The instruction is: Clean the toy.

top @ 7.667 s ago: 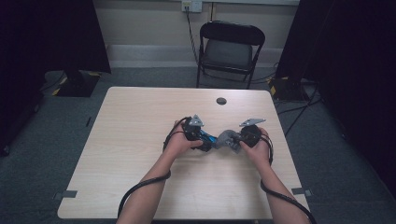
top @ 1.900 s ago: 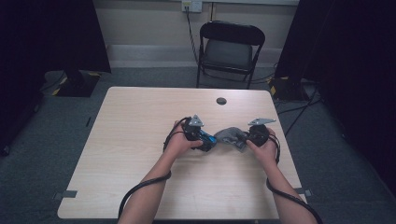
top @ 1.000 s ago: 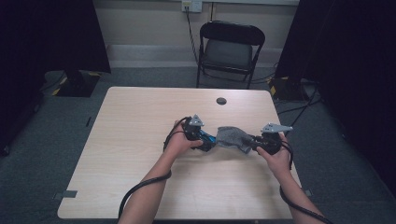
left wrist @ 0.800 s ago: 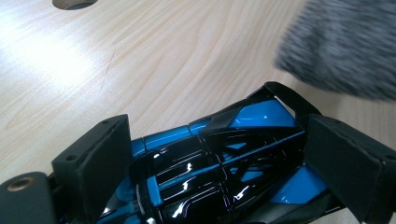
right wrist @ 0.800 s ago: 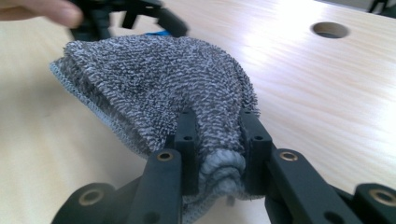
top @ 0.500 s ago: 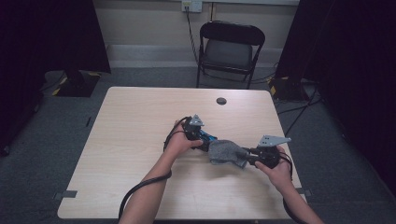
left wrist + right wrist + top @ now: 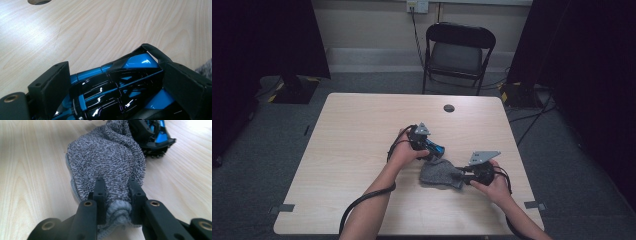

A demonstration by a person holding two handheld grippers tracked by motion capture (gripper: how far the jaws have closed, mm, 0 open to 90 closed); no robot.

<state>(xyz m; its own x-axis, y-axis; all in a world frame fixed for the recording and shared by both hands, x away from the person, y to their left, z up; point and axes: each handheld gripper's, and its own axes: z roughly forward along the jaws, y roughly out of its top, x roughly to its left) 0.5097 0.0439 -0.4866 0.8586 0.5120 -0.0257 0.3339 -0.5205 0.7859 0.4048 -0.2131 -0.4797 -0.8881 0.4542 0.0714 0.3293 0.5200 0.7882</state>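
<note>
Dragging grey cloth (image 7: 439, 174) nearer (right claw (image 7: 462, 175))

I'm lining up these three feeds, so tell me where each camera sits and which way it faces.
High view: above the person's side, facing forward and down on the table; both forearms, left gripper, right gripper.
Left gripper view: on that gripper, looking along jaws clamping the blue-black object.
Right gripper view: on that gripper, looking along jaws pinching the grey cloth.
Shared: cloth and blue-black object appear in all three.
</note>
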